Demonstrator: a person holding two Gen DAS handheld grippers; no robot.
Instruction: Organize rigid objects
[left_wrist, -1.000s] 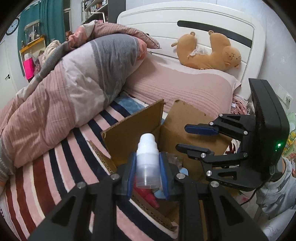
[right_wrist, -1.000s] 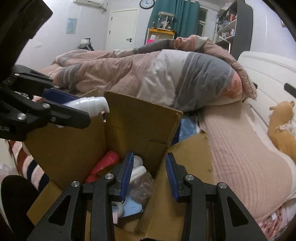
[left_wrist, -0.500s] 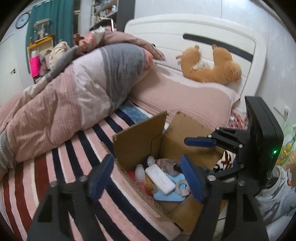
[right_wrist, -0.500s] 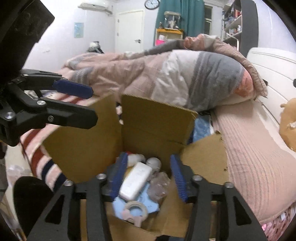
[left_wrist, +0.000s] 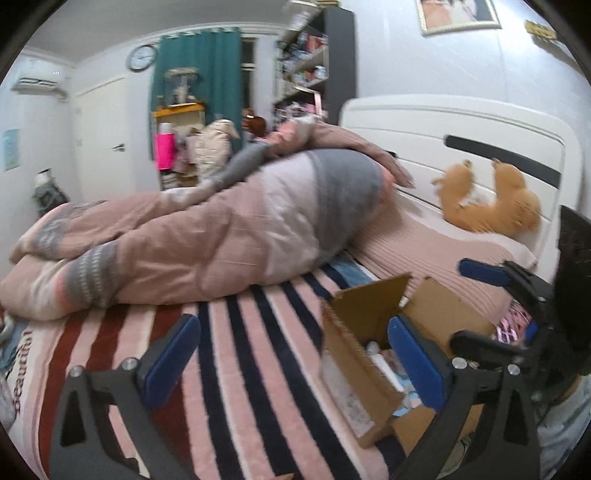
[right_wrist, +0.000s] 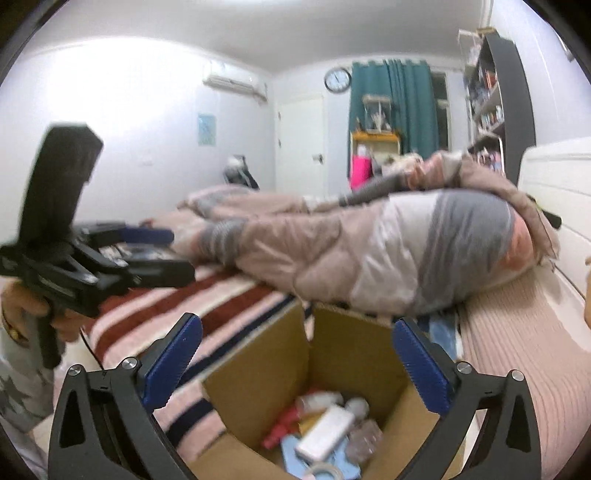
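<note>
Cardboard box holds white bottle, tape roll, red item.

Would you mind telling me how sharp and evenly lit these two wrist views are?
Left wrist view: motion blur smears the orange plush toy and the brown cardboard box; fisheye bends the white headboard. Right wrist view: the pink-grey quilt is blurred, and glare washes out the left wall; the box contents stay fairly readable.

The box sits at the bed's near edge toward the headboard, quilt behind it; inside, blurred, a bottle seemingly beside a flat case.
</note>
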